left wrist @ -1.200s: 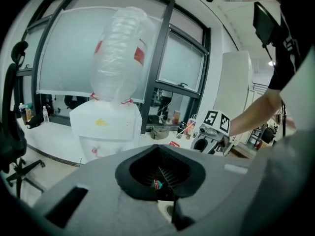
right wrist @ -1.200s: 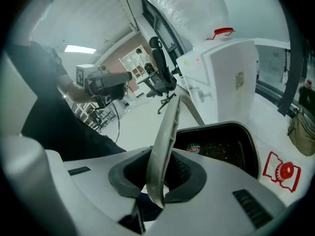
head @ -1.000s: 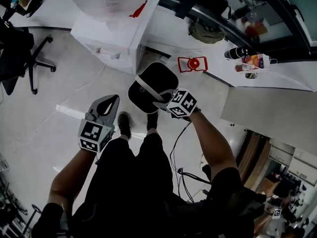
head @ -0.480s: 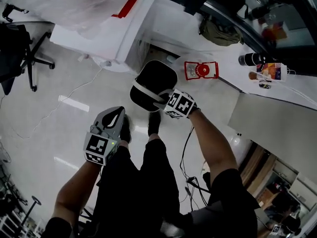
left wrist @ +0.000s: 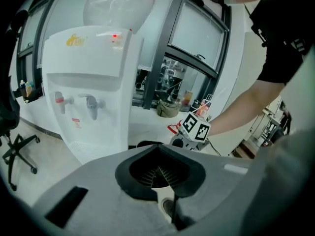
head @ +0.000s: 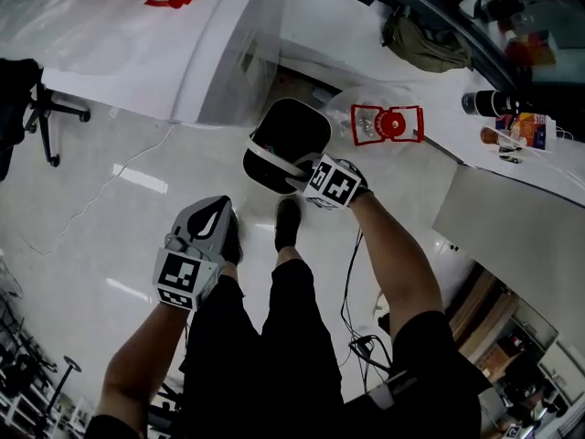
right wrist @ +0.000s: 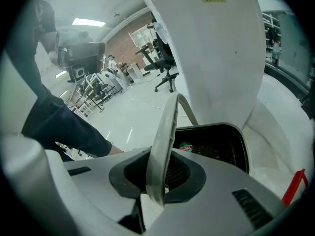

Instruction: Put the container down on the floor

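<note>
The left forearm and the right forearm are bare and both reach forward and downward. The left gripper holds nothing and its jaws are together. The right gripper has its jaws closed on a white handle.

The black tub-shaped plastic container hangs just beyond the person's black shoe, near the foot of the tall white plastic water dispenser, which stands to its left and farther off. Its white strap handle lies between the jaws of the right gripper, on the container's near side. The left gripper is nearer and to the left, apart from the container. To the right, a clear plastic bottle with a red label lies on the white ledge, with an olive cloth bag behind it. A black office chair stands at far left.
</note>
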### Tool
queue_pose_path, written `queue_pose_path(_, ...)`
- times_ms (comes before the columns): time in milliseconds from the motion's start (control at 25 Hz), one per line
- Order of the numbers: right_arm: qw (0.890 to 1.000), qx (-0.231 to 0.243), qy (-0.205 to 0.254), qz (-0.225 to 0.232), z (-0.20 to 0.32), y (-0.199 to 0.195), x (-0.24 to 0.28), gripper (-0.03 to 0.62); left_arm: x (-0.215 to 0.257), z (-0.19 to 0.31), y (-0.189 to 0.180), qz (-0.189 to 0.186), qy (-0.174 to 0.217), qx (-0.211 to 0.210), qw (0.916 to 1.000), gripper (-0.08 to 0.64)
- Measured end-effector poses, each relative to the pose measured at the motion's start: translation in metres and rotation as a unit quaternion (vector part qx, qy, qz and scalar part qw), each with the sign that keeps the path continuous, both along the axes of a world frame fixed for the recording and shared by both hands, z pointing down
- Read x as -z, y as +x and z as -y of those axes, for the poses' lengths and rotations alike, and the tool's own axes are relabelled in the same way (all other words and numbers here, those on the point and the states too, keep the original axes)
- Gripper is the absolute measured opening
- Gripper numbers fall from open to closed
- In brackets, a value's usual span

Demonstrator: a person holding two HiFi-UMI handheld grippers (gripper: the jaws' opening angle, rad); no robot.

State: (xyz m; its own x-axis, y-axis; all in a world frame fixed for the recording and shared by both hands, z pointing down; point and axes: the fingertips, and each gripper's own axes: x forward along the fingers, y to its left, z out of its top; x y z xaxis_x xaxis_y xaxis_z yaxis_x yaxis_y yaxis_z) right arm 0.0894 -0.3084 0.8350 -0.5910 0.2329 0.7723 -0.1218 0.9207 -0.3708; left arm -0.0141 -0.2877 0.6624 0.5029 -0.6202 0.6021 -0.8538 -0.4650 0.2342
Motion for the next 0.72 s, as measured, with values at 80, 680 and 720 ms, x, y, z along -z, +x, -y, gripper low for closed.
queue_pose_path(80,1.000,0.001,0.000,-0.001,0.003,0.001,-0.014,0.048,-0.012,0.001,0.005,-0.004,-0.007,-0.001,1.0000,0.011)
queue_pose_path(680,0.999,0.034,0.023,-0.021,0.013,-0.008,-0.109,0.044,-0.091,0.019,0.023,-0.017,-0.039,-0.011,0.9990,0.011)
queue_pose_path(720,0.999,0.040,0.025,-0.023,0.011,-0.008,-0.116,0.044,-0.096,0.019,0.022,-0.017,-0.041,-0.011,0.9989,0.011)
